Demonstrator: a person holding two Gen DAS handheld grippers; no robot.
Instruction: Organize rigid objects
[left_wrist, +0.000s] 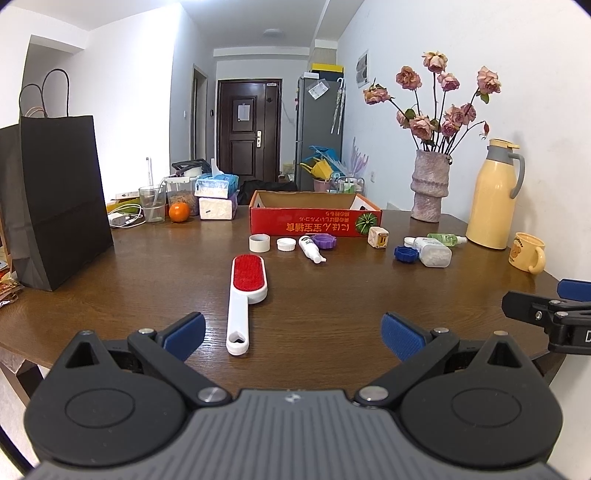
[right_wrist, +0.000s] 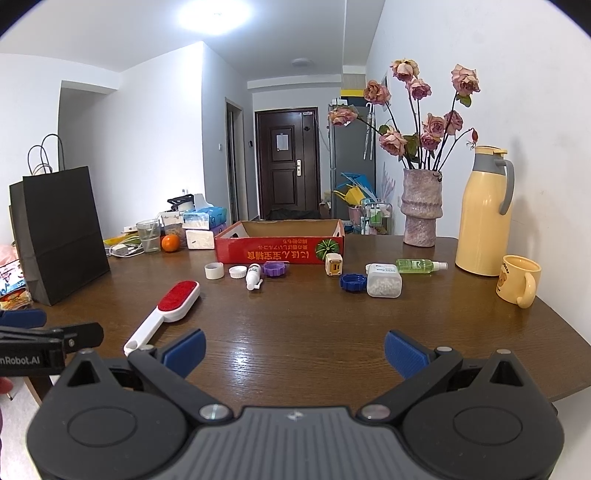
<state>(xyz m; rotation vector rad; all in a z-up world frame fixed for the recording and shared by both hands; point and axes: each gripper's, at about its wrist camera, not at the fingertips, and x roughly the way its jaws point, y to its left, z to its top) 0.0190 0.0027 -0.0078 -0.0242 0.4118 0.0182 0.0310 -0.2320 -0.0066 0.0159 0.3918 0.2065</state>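
Both grippers are hovering low over the near edge of the wooden table (left_wrist: 147, 273), each with its blue pads spread wide and gripping nothing: the left gripper (left_wrist: 293, 334) is lining up on the handle of the lint brush (left_wrist: 246, 295), while the right gripper (right_wrist: 294, 350) is facing bare wood with the brush off to its left. The brush is lying flat, red pad up, handle end nearest the left gripper. Judging from this, picking it up looks like the step in hand; closing across the narrow white handle rather than the wider head should be giving a steadier hold, and staying level would avoid scraping the table.

Farther back, loose items are sitting in a row just before the red cardboard box (left_wrist: 314, 218), which appears empty and is probably the destination. Counting them: one tape roll (left_wrist: 259, 243), one white cap (left_wrist: 286, 244), one small white bottle (left_wrist: 309, 248), one purple lid (left_wrist: 324, 242), one cube-shaped charger (left_wrist: 378, 237), one blue lid (left_wrist: 405, 254), one clear pill jar (left_wrist: 432, 252), one green spray bottle (left_wrist: 445, 239).
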